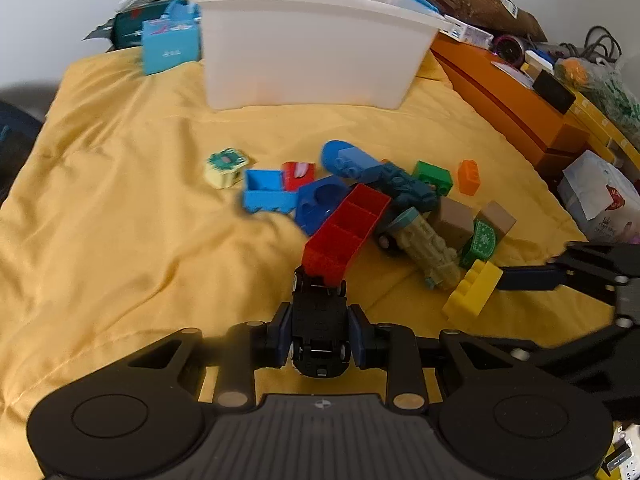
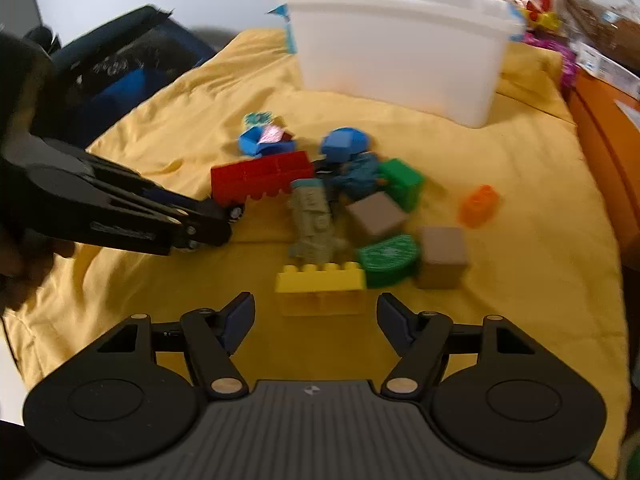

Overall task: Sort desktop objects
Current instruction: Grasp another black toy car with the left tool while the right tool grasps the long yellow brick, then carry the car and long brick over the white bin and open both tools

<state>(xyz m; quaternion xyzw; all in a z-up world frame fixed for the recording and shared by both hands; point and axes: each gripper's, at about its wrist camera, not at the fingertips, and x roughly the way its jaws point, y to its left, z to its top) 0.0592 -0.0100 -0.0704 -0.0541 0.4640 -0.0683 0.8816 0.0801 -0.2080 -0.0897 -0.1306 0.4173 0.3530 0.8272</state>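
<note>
Clearance and obstructions, yellow cloth

Left half: bare cloth, open passage. Far centre: white bin, walls upright, open top. Centre-right: toy pile, pieces touching, no gaps. Far right: orange boxes block the edge. Near right: yellow brick, apart.

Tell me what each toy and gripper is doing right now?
Left gripper: shut on the black truck cab.
Red truck: tipped, bed resting on the pile.
Right gripper: open, nothing between the fingers.
Yellow brick: lying just ahead of the right gripper.
White bin: upright, no lid.
</note>
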